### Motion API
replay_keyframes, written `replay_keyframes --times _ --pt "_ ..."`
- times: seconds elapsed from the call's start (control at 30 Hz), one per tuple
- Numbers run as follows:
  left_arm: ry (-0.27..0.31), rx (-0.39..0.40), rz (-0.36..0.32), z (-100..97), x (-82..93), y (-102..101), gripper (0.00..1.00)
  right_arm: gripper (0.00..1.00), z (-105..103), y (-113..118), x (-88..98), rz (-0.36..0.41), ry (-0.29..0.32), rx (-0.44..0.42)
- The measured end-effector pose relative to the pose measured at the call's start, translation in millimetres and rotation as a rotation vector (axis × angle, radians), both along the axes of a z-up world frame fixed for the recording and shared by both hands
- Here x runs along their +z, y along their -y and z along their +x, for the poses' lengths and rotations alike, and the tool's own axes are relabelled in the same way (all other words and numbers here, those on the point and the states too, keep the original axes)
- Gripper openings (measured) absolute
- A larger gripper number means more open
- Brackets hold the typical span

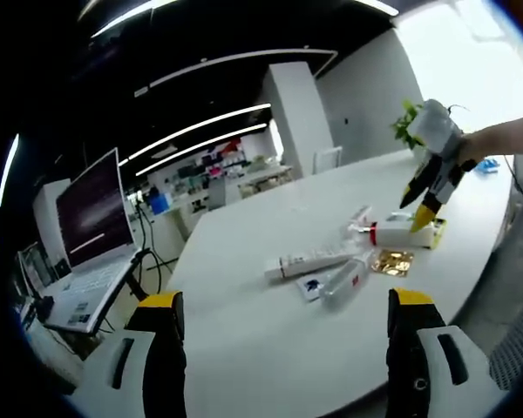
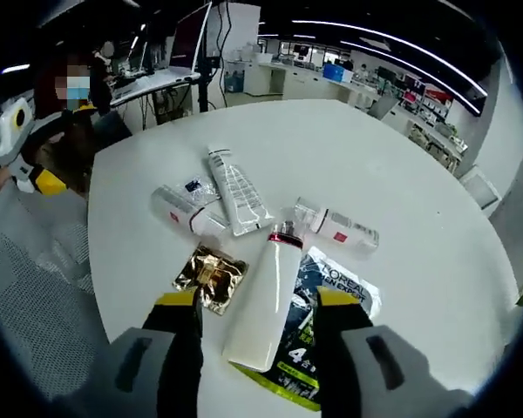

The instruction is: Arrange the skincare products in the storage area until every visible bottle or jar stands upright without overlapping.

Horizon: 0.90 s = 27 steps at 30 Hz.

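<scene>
Right hand-held gripper (image 2: 257, 309) hangs over the white bottle (image 2: 263, 300), jaws spread wide to either side of its body, gripping nothing. Left hand-held gripper (image 1: 283, 318) also wide and empty, well back from the cluster.

Table (image 2: 401, 157): round, white, smooth; bottles could slide on it.

Sizes down, all placed from the white bottle, which lies flat with its red-banded cap pointing away:
- Dark printed sachet (image 2: 331, 300), under and just beside the bottle, touching. Soft and thin; would not stand.
- White tube (image 2: 237, 193), beyond the cap, lying flat. Squashy; likely best taken near its stiff cap end.
- Clear bottle (image 2: 188, 212), beyond and toward the gold packet's side, lying flat, against the tube.
- Small clear bottle (image 2: 338, 228), beyond the cap on the sachet's side, lying flat.
- Gold foil packet (image 2: 211, 275), just beside the bottle, crinkled, light.

White bottle looks rigid plastic, probably light and slick; mid-body grasp seems soundest.

Room: open office, ceiling strip lights, a laptop (image 1: 91, 252) on a stand nearby.
</scene>
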<state>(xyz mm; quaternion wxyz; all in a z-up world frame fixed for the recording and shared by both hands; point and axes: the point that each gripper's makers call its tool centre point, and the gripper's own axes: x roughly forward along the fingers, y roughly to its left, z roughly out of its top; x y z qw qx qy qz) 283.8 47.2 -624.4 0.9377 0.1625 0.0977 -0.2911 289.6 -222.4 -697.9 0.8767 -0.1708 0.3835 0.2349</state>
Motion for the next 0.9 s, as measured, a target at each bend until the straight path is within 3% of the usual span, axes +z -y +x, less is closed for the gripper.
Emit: replay_keyframes --times 0.4,0.63,0.9 --pt "0.009 0.006 -0.007 0.4 2.4 0 0.94 0.36 -4 3 -29.3 0.009 -0.165 0.004" --pt "0.005 0.009 -0.012 0.5 2.4 -1 0.96 0.37 -10 3 -45.8 -0.009 -0.266 0.008" --pt "0.003 0.006 -0.014 0.3 1.7 0 0.97 0.38 -8 3 -48.5 -0.049 -0.362 0.039"
